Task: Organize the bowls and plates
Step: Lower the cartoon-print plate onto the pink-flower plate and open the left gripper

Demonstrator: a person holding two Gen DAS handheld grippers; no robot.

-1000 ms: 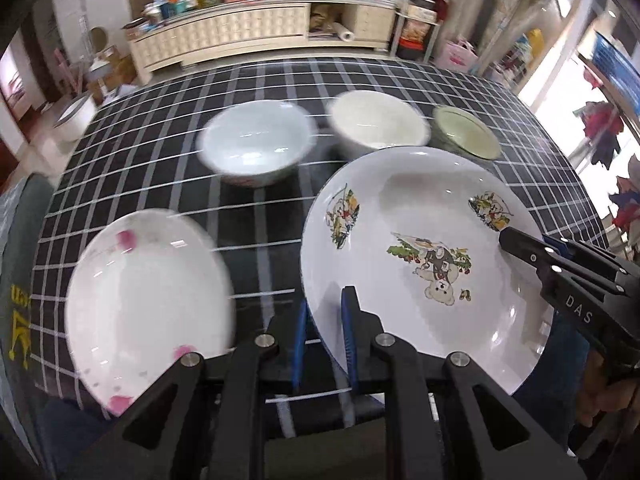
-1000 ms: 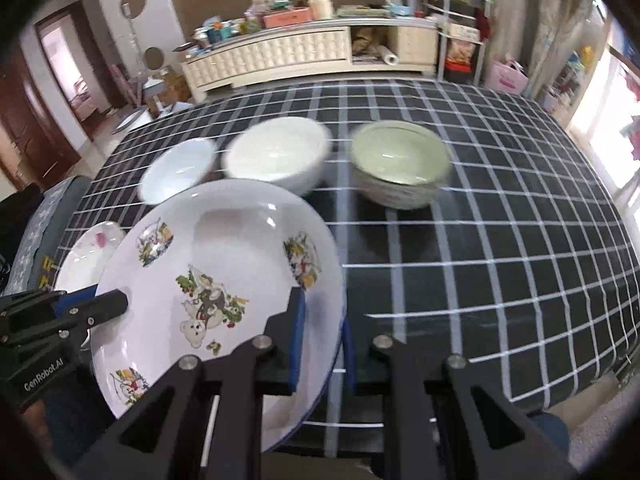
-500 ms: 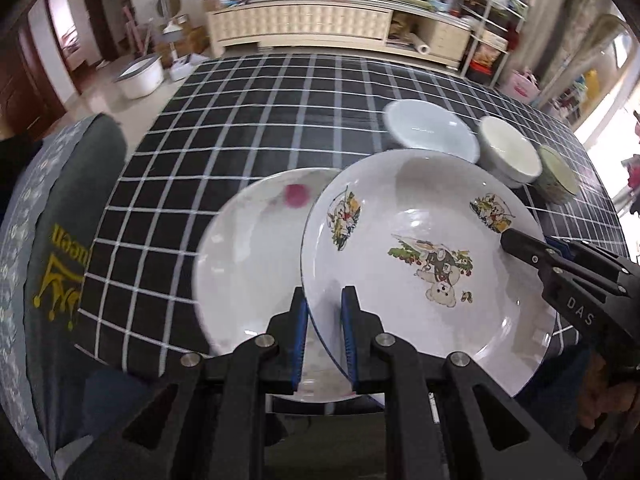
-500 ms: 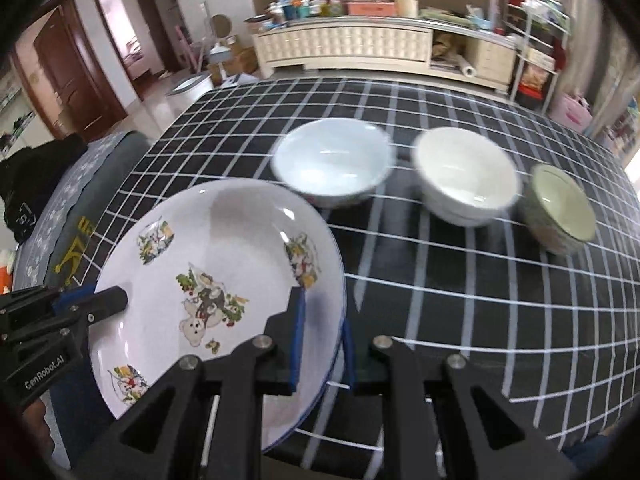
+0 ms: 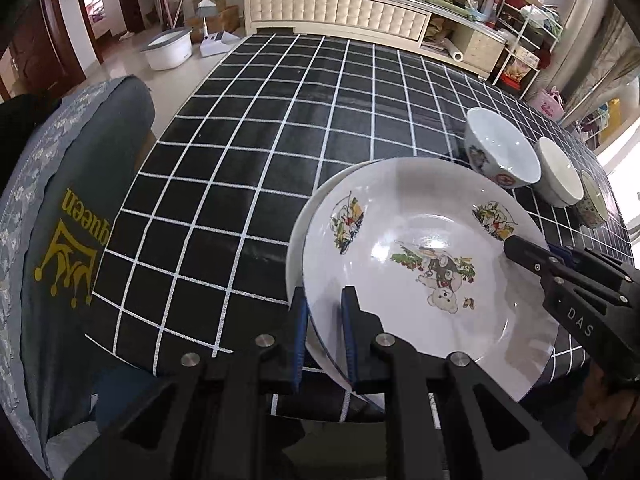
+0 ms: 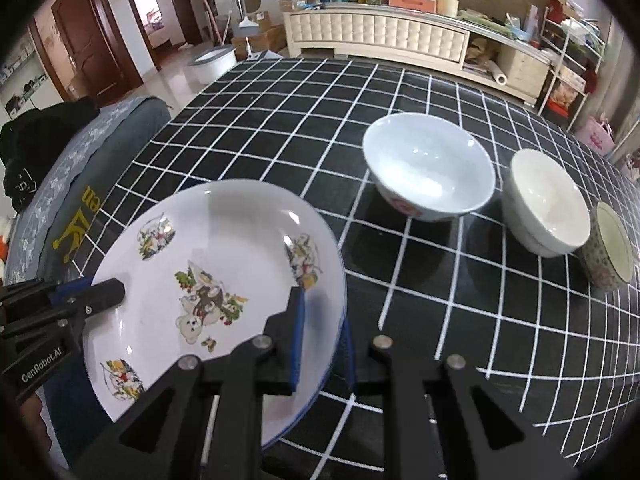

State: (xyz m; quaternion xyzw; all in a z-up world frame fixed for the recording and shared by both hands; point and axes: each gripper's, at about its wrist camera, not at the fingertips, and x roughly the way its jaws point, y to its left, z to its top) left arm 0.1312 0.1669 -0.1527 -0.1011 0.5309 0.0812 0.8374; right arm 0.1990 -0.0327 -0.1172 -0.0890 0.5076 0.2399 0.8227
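- The right gripper [image 6: 322,334] pinches the right edge of a big white plate [image 6: 224,264] with cartoon pictures on it.
- The left gripper [image 6: 114,290] holds the left edge of the same plate.
- The plate is over the near left corner of a table [image 6: 304,148] with a black cloth and white lines.
- Three bowls stand in a row toward the right edge of the tabletop.
- First comes a pale blue bowl [image 6: 428,168], then a white bowl [image 6: 546,200], then a small flowery bowl [image 6: 610,248].
- A long cabinet [image 6: 376,36] stands past the far edge.
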